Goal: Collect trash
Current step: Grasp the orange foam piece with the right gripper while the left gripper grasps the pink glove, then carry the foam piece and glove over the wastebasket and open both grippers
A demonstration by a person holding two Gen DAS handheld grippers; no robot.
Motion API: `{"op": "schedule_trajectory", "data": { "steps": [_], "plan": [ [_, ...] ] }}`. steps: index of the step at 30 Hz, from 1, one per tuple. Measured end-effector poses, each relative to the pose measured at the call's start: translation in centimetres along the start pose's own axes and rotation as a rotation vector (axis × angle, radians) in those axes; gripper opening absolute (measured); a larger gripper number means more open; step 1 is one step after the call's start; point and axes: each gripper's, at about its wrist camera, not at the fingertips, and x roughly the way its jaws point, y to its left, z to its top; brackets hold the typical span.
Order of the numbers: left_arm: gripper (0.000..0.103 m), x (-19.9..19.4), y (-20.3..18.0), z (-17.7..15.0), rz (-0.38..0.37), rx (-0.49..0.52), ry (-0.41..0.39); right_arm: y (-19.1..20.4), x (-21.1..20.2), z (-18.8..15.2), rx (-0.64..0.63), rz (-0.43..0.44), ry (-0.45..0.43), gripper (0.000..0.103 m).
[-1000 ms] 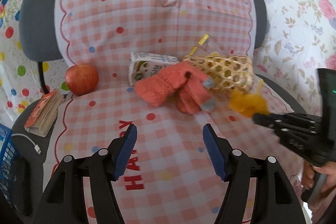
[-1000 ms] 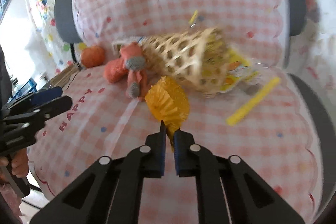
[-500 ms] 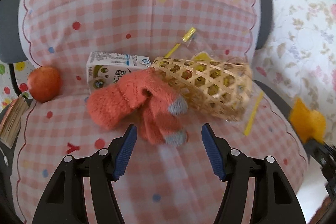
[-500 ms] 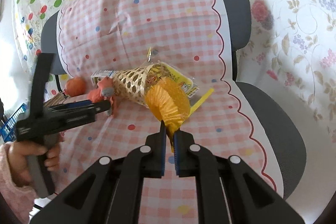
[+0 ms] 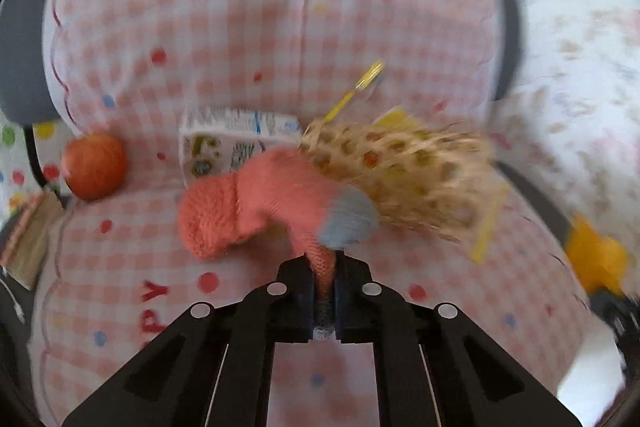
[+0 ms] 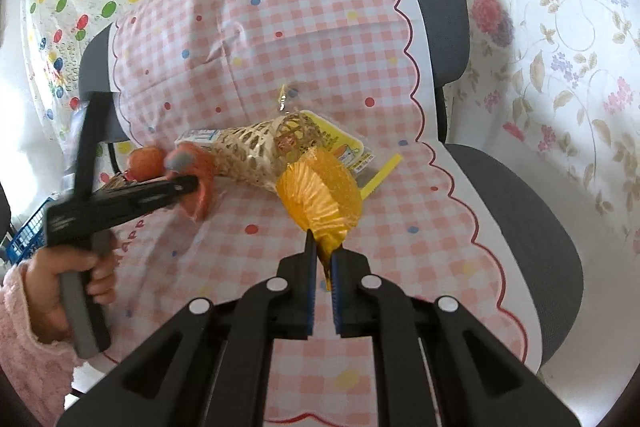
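My left gripper is shut on a finger of a coral-pink knit glove with grey tips that lies on the chair seat; it also shows in the right wrist view. My right gripper is shut on a crumpled orange cupcake liner, held above the seat; the liner shows blurred in the left wrist view. A woven bamboo basket lies on its side over a yellow snack wrapper. A milk carton lies behind the glove. A yellow strip lies by the basket.
An office chair is draped with a pink checked cloth. A red apple sits at the seat's left edge, a small book beside it. A blue basket stands left of the chair. Floral and dotted sheets hang behind.
My left gripper moved forward and closed on the glove's finger. My right gripper pulled back and up a little with the liner still in it.
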Motion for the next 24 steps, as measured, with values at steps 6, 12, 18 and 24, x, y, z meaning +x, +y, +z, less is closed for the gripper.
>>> {"op": "schedule_trajectory", "data": {
  "steps": [6,12,18,24],
  "plan": [
    [0.006,-9.4,0.7,-2.4,-0.115,0.102,-0.159,2.2,-1.2,-0.4,-0.019,0.044,0.003,0.006],
    [0.006,-13.9,0.5,-4.1,-0.128,0.122,-0.190,4.1,-2.8,-0.5,-0.020,0.066,-0.016,0.006],
    [0.006,-15.8,-0.8,-5.6,-0.164,0.144,-0.211,4.6,-4.9,-0.9,-0.030,0.036,-0.032,0.006],
    [0.006,-16.3,-4.2,-6.6,-0.257,0.191,-0.203,3.6,-7.3,-2.0,-0.016,-0.024,-0.037,0.006]
  ]
}}
